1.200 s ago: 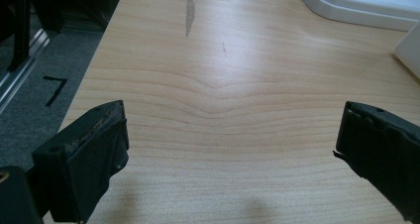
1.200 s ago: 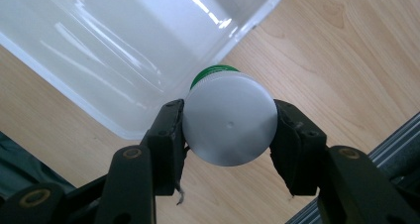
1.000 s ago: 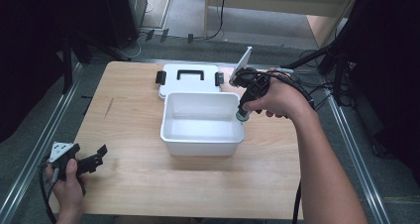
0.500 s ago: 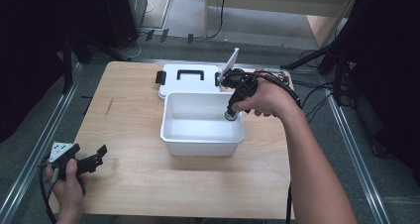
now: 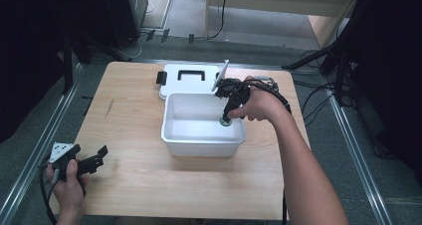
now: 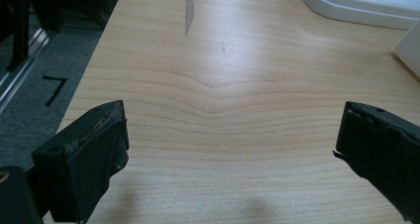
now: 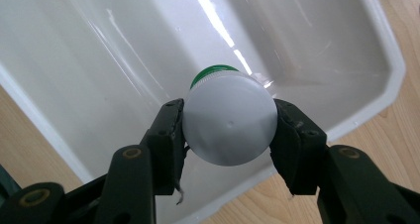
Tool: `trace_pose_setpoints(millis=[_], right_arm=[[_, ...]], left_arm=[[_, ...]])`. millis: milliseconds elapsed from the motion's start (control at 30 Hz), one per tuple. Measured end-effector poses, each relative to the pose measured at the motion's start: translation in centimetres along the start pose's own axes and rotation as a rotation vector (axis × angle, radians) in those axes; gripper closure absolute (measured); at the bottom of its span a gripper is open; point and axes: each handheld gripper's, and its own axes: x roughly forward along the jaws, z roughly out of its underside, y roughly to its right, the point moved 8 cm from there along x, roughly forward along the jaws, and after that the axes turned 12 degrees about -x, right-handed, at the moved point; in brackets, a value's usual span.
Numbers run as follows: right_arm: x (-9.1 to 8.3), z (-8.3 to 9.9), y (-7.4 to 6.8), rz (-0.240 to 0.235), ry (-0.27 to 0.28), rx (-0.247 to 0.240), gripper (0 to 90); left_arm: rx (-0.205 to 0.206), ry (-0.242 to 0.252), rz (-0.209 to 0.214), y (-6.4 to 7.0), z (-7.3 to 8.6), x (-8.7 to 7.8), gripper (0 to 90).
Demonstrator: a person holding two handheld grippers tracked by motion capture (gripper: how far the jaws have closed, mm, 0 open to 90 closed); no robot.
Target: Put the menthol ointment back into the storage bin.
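The right gripper (image 5: 226,116) hangs over the tub (image 5: 171,135), pointing down into its near-right corner — its jaws pinch a small white bottle (image 7: 229,122) with a green cap (image 7: 212,74). In the right gripper view the bottle's white base faces the camera and the cap end points down toward the tub floor; each jaw presses flat on one side of the bottle. Whether the cap touches the floor, I cannot tell. In the high view the green end (image 5: 226,121) shows just inside the tub's right wall.

The tub is white and open, and stands about the middle of the table (image 5: 129,180). Its lid (image 5: 189,85), white with a black handle, lies flat just behind the tub, touching or nearly touching its far rim.

The left gripper (image 5: 92,160) rests well apart from the tub, toward the table's near-left corner, held in the left hand (image 5: 67,182). Its jaws stand wide apart over bare wood — nothing between them. In the left gripper view the lid's edge (image 6: 356,3) and a corner of the tub (image 6: 410,48) show at the far right.
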Motion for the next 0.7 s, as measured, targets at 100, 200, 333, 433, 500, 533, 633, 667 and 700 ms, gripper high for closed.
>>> trace_pose_setpoints(millis=[100, 200, 333, 433, 500, 533, 633, 667, 700], right_arm=[[0.8, 0.0, -0.1, 0.004, -0.013, -0.031, 51.4], [1.6, -0.1, -0.1, 0.01, -0.015, -0.054, 51.3], [2.7, -0.3, -0.3, 0.0, -0.015, -0.076, 51.3], [3.1, -0.3, -0.3, 0.001, -0.024, -0.082, 51.4], [3.8, -0.4, -0.4, -0.004, -0.027, -0.093, 51.4], [4.0, -0.4, -0.5, -0.005, -0.031, -0.092, 51.4], [4.3, -0.4, -0.5, -0.006, -0.032, -0.1, 51.3], [4.8, -0.5, -0.6, -0.009, -0.038, -0.1, 51.3], [4.9, -0.5, -0.6, -0.009, -0.042, -0.108, 51.3]], left_arm=[[-0.001, 0.0, 0.001, 0.0, 0.0, 0.0, 0.3], [0.0, -0.001, 0.001, 0.0, 0.0, 0.0, 0.3], [0.0, -0.002, 0.001, 0.0, 0.0, 0.0, 0.3], [-0.002, -0.002, 0.001, 0.0, 0.0, 0.0, 0.3], [0.001, -0.004, 0.0, 0.0, 0.0, 0.0, 0.3], [0.003, -0.005, 0.0, 0.0, 0.0, 0.0, 0.3], [0.003, -0.005, 0.0, 0.0, 0.0, 0.0, 0.3], [0.004, -0.006, 0.001, 0.0, 0.0, 0.0, 0.3], [0.004, -0.006, 0.0, 0.0, 0.0, 0.0, 0.3]])
